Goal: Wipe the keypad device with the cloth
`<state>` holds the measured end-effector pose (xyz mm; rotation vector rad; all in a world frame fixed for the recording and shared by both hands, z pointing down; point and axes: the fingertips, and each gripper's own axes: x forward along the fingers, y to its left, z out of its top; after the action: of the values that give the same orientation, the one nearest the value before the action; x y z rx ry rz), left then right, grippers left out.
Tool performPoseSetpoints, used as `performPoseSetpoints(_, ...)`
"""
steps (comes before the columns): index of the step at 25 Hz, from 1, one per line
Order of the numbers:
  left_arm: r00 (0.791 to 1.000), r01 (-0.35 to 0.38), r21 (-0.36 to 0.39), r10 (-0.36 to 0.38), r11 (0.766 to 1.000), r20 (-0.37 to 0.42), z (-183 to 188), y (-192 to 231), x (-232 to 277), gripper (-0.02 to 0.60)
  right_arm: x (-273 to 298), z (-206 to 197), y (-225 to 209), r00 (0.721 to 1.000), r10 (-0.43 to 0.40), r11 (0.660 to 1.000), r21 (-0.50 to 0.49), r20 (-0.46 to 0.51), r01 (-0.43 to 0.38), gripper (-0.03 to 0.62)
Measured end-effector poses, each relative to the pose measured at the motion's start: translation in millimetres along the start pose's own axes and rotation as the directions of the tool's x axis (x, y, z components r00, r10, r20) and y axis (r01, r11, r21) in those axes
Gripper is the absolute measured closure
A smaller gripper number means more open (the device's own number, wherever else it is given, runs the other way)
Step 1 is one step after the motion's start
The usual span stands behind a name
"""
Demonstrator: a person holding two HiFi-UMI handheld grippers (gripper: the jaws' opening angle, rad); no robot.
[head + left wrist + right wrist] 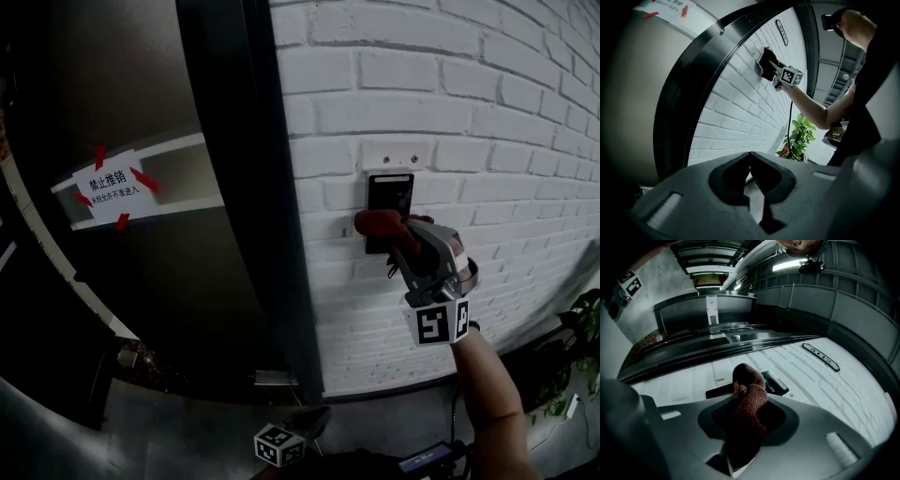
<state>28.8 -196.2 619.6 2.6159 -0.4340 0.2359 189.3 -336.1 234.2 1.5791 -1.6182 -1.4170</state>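
Observation:
The black keypad device (390, 190) is fixed to a white brick wall (487, 103). My right gripper (396, 236) is shut on a bunched dark red cloth (377, 223), which presses against the keypad's lower left part. In the right gripper view the cloth (750, 392) sticks up between the jaws and hides much of the keypad (776, 383). My left gripper (298, 431) hangs low by the floor, away from the wall; its jaws (751, 158) meet at the tips with nothing between them. From there the keypad (765, 63) shows far up the wall.
A dark door frame (251, 187) runs down just left of the keypad. The door beyond carries a paper notice (111, 185) held by red tape. A potted plant (583, 323) stands at the wall's foot on the right. A small white plate (394, 155) sits above the keypad.

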Motion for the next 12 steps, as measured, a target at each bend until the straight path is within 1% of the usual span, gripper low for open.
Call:
performPoseSetpoints(2, 1.000, -0.002, 0.005, 0.002, 1.000, 0.002, 3, 1, 0, 0.577, -6, -6, 24, 0.996, 0.092, 0.996, 0.007, 0.007, -0.093, 0.499)
performPoseSetpoints(4, 1.000, -0.003, 0.004, 0.003, 1.000, 0.002, 3, 0, 1, 0.577, -11, -12, 39, 0.984, 0.179, 0.984, -0.008, 0.010, -0.179, 0.492)
performPoseSetpoints(6, 1.000, 0.000, 0.003, 0.000, 1.000, -0.002, 1, -2, 3, 0.577, -14, -15, 44, 0.973, 0.232, 0.972, -0.045, 0.003, -0.232, 0.485)
performPoseSetpoints(7, 1.000, 0.003, 0.003, -0.003, 1.000, -0.005, 0, -3, 4, 0.577, -13, -14, 45, 0.970, 0.243, 0.967, -0.076, -0.005, -0.243, 0.484)
performPoseSetpoints(9, 1.000, 0.007, 0.005, -0.007, 1.000, -0.008, -1, -3, 6, 0.577, -5, -3, 47, 0.968, 0.251, 0.952, -0.176, -0.018, -0.250, 0.479)
performPoseSetpoints(11, 1.000, 0.014, 0.004, -0.014, 1.000, -0.007, 0, -5, 9, 0.577, 11, 17, 42, 0.971, 0.240, 0.928, -0.292, -0.012, -0.233, 0.479)
performPoseSetpoints(12, 1.000, 0.019, 0.005, -0.019, 1.000, -0.006, 1, -6, 10, 0.577, 20, 28, 34, 0.976, 0.220, 0.920, -0.332, -0.001, -0.208, 0.479)
